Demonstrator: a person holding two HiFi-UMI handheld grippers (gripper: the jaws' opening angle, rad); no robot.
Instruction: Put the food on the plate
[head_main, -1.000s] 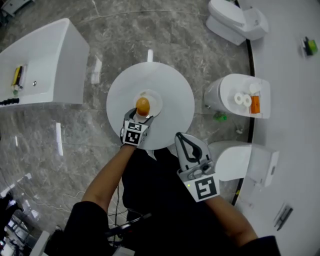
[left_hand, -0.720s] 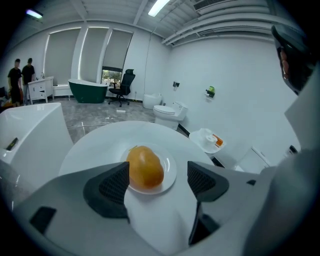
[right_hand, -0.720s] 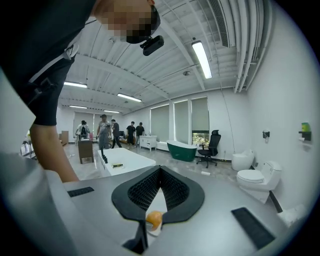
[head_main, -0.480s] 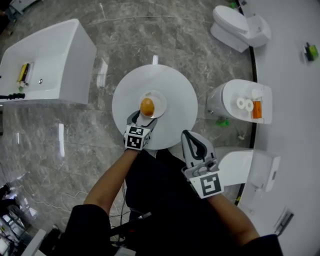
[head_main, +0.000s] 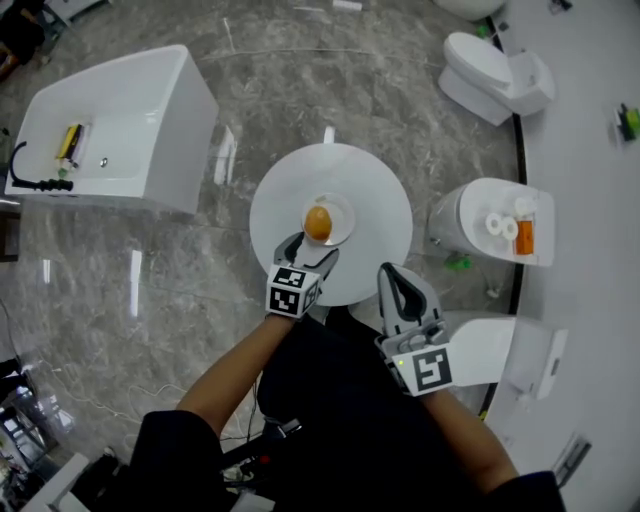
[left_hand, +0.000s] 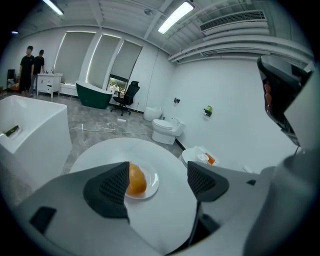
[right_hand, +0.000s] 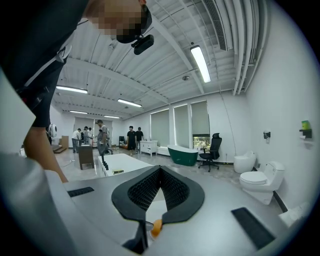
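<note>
Here's my left gripper (head_main: 309, 252), hovering over the near edge of the round white table (head_main: 375, 185), jaws spread wide with nothing between them. In the left gripper view the two dark ribbed pads (left_hand: 107, 189) stand well apart, and only bare tabletop shows in the gap. The orange food (head_main: 318, 222) sits on the small white plate (head_main: 342, 214), right about the middle of the table, just beyond my left jaw tips and apart from them. From the left gripper view the food peeks out from behind the left pad, resting on the plate. Over on the other side, my right gripper (head_main: 395, 278) hangs off the table's edge, close in front of my body, jaws pressed together with their pads meeting tip to tip and nothing held. In the right gripper view a small patch of orange shows low down, under the closed pads. Around me is grey marble floor (head_main: 200, 280). A white bathtub (head_main: 120, 120) lies off to the left, well clear of the table. To the right, a toilet (head_main: 470, 215) stands near the table with two paper rolls (head_main: 502, 228) on its tank, and another toilet (head_main: 495, 70) stands further back along the white wall.
</note>
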